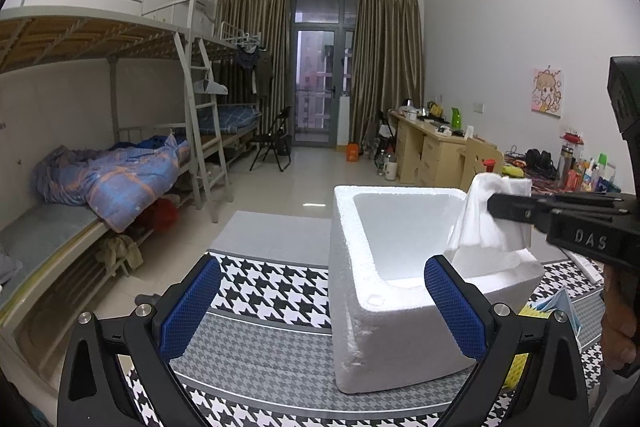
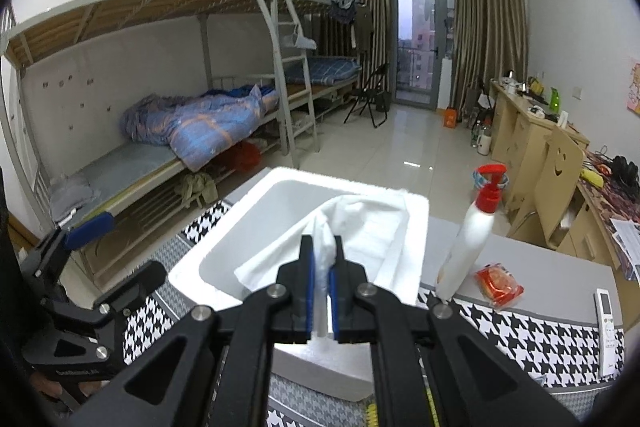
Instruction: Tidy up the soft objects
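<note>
A white foam box (image 1: 400, 311) (image 2: 224, 259) stands open on the houndstooth-patterned table. My right gripper (image 2: 323, 247) (image 1: 496, 205) is shut on a white cloth (image 2: 360, 227) (image 1: 484, 215), which hangs over the box's right rim and drapes into its hollow. My left gripper (image 1: 322, 287) is open beside the box's near left corner, one blue pad in front of the box wall, nothing between its pads. In the right wrist view the left gripper (image 2: 90, 225) appears at the far left, apart from the box.
A white spray bottle with a red nozzle (image 2: 474, 227), a red packet (image 2: 499, 283) and a white remote (image 2: 608, 327) lie right of the box. Yellow and blue items (image 1: 558, 303) sit by a hand (image 1: 620, 327). Bunk beds stand left, desks right.
</note>
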